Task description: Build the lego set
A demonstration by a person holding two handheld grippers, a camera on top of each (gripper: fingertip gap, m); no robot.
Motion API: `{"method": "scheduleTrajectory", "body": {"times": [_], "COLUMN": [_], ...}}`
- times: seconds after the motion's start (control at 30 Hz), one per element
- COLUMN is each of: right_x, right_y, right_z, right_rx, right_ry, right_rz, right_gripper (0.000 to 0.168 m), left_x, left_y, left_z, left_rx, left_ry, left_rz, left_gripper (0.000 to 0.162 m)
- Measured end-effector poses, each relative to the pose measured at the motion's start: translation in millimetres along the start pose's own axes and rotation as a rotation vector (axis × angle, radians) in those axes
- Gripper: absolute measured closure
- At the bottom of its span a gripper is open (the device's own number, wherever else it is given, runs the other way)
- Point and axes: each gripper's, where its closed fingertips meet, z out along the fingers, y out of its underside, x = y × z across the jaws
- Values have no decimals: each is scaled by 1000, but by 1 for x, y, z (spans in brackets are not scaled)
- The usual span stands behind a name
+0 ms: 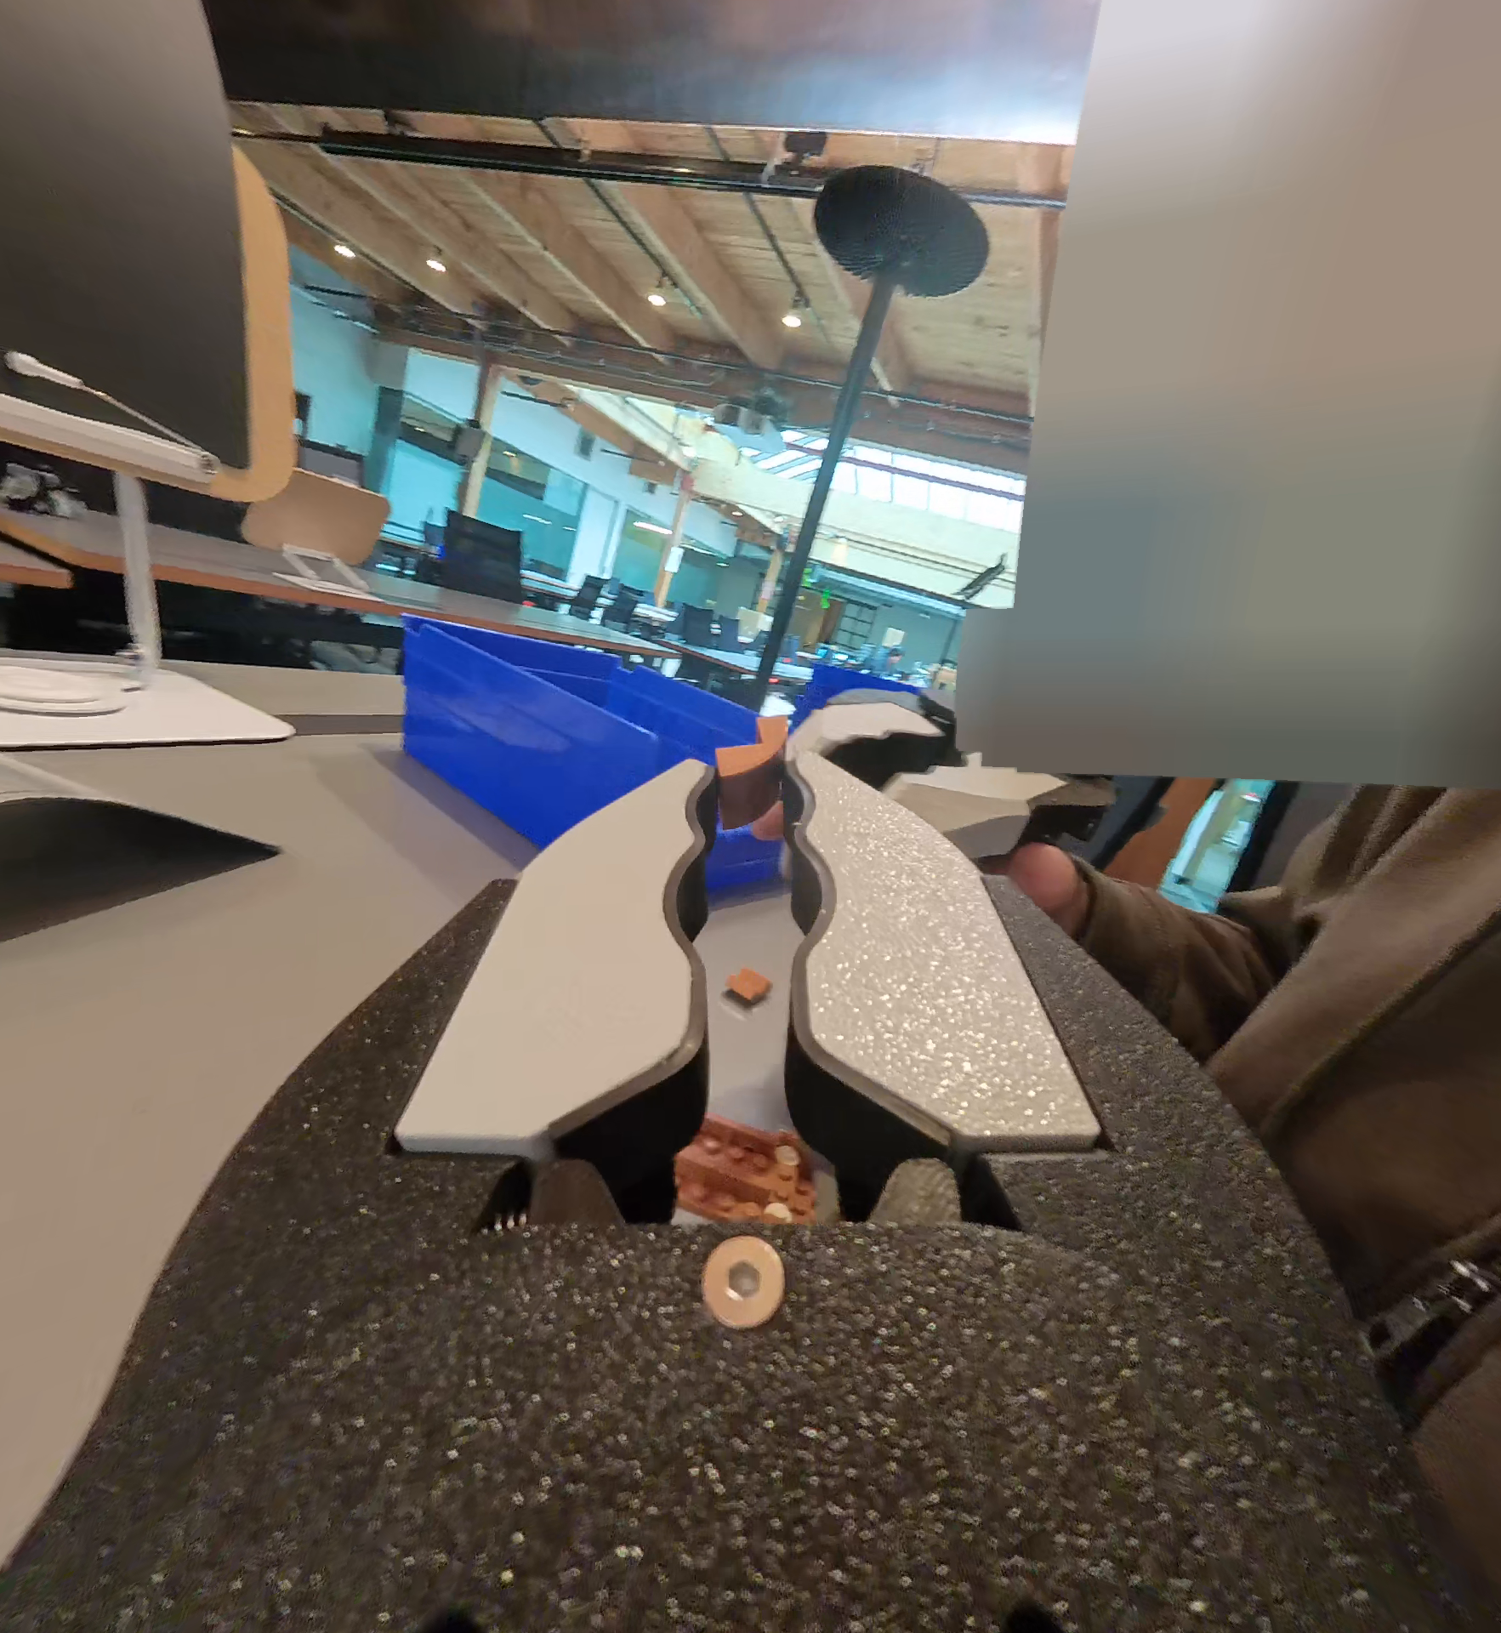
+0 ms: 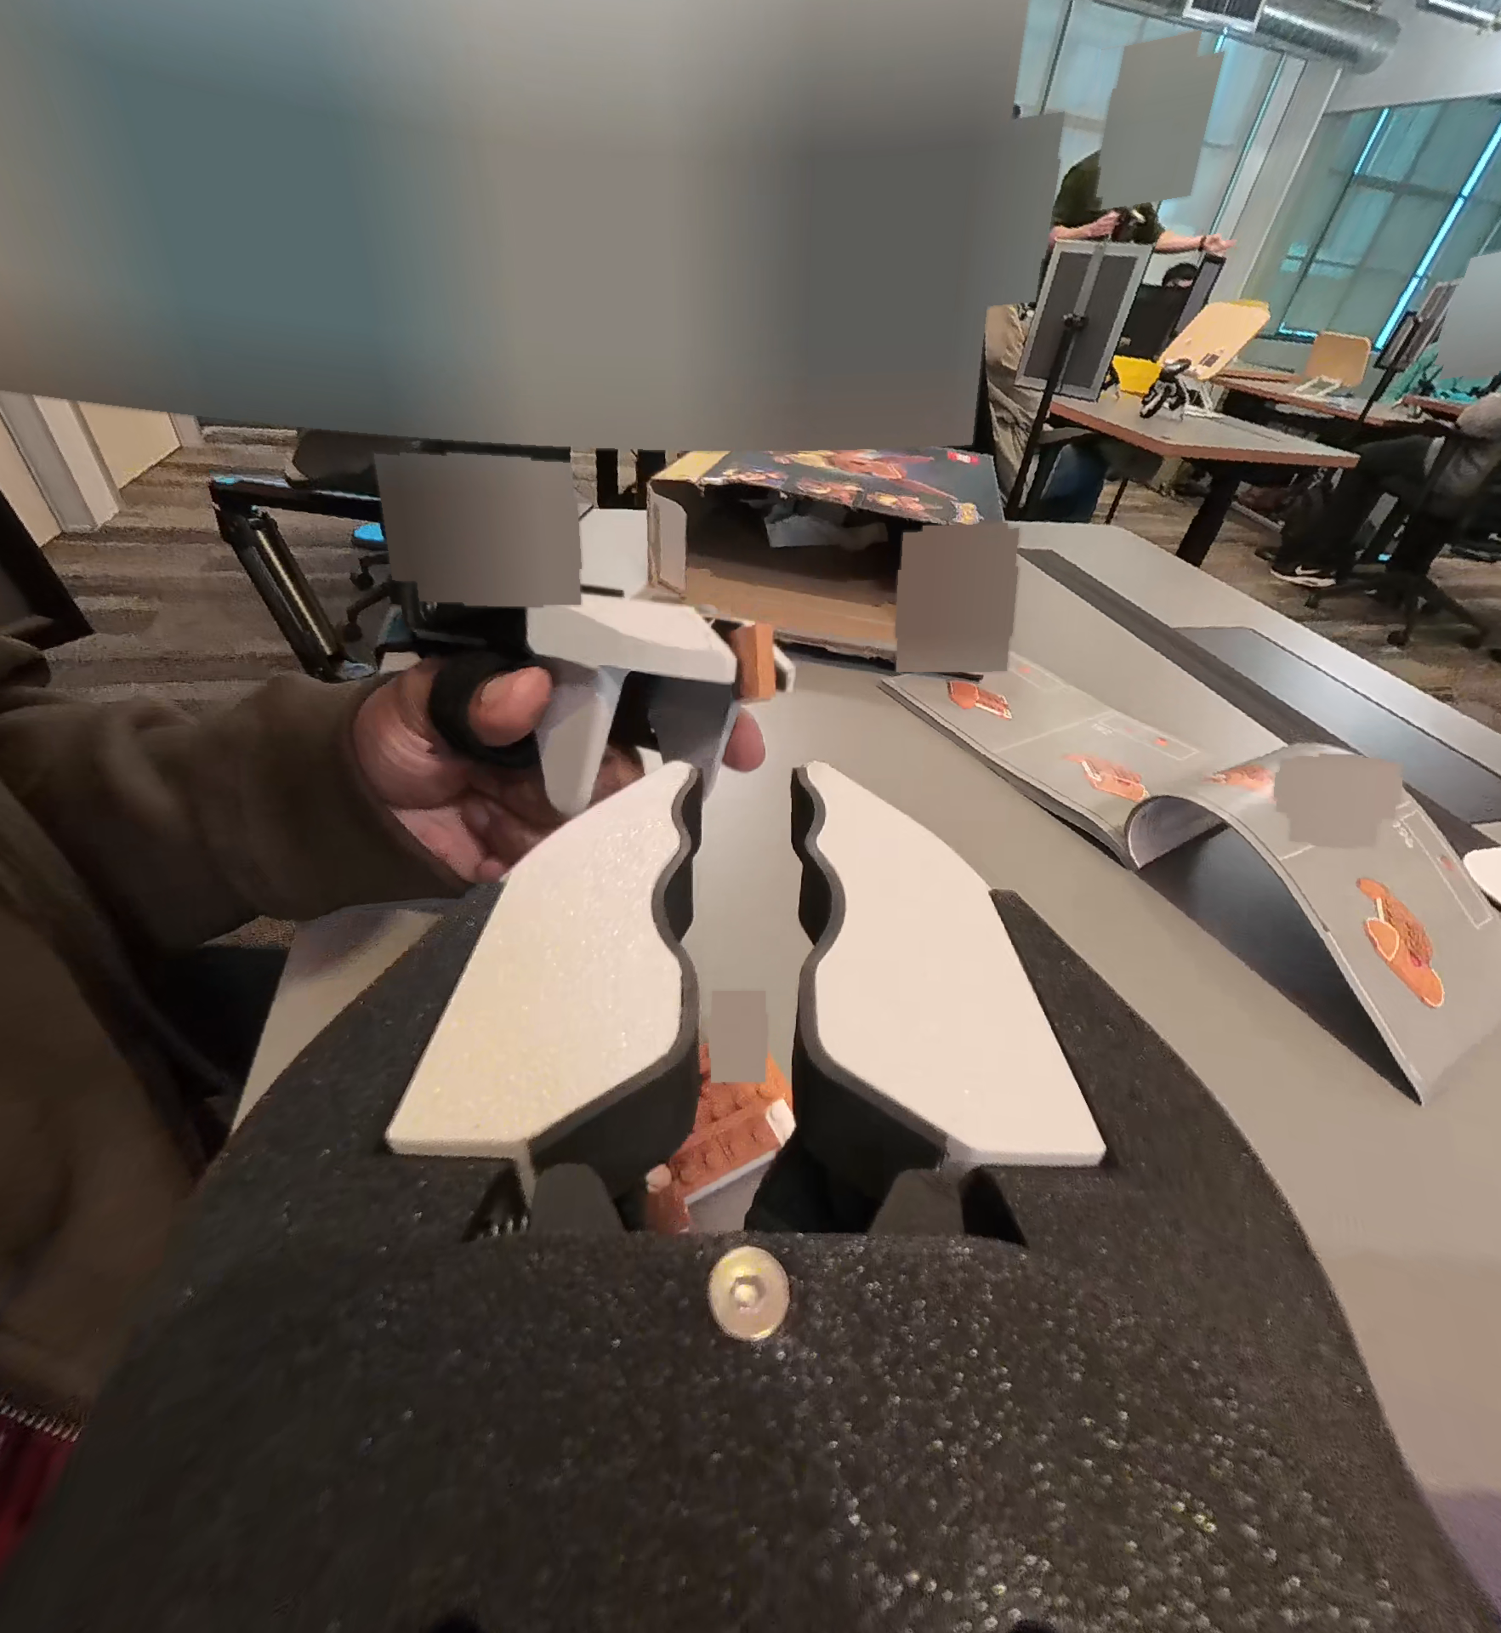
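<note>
My left gripper (image 1: 751,776) is shut on a small brown curved Lego piece (image 1: 745,795), held up above the grey table (image 1: 199,1016). The piece also shows in the right wrist view (image 2: 754,661), at the tips of the left gripper, which a hand (image 2: 464,769) holds. My right gripper (image 2: 745,786) is open and empty, just beside and below the left one. A brown studded Lego assembly (image 2: 729,1140) lies on the table under both grippers; it also shows in the left wrist view (image 1: 742,1175). A small loose brown piece (image 1: 748,985) lies on the table.
Blue bins (image 1: 552,733) stand behind the left gripper. An open instruction booklet (image 2: 1171,795) lies to the right, and an open cardboard box (image 2: 791,565) stands at the back. A monitor stand (image 1: 66,698) is far left. A person's brown sleeve (image 1: 1347,1016) is close by. Less than 4 cm separates the two grippers' tips.
</note>
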Motion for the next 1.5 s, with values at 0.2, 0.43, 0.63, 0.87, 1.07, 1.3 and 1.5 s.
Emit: {"method": "scheduleTrajectory", "body": {"times": [0.2, 0.43, 0.63, 0.87, 1.07, 1.3, 1.5], "right_x": [-13, -12, -11, -14, -21, -46, -51], "right_y": [-5, -2, 4, 11, 29, 87, 102], "right_z": [5, 3, 0, -8, -20, -28, -22], "right_rx": [13, 7, -5, -24, -99, -453, -578], "right_ry": [-70, -66, -71, -103, -172, -316, -318], "right_rz": [-38, -75, -72, -36, 37, 26, -62], "right_gripper": [150, 157, 159, 160, 160, 160, 160], "left_x": [16, 21, 21, 27, 23, 2, 2], "left_y": [9, 17, 23, 31, 34, 26, 26], "left_z": [5, 7, 9, 10, 5, -10, -11], "left_rx": [-44, -87, -120, -168, -207, -201, -199], "left_ry": [118, 172, 173, 191, 166, 76, 67], "left_rz": [-53, -119, -129, -107, -84, -65, -47], "left_gripper": [148, 148, 148, 147, 140, 138, 138]}}
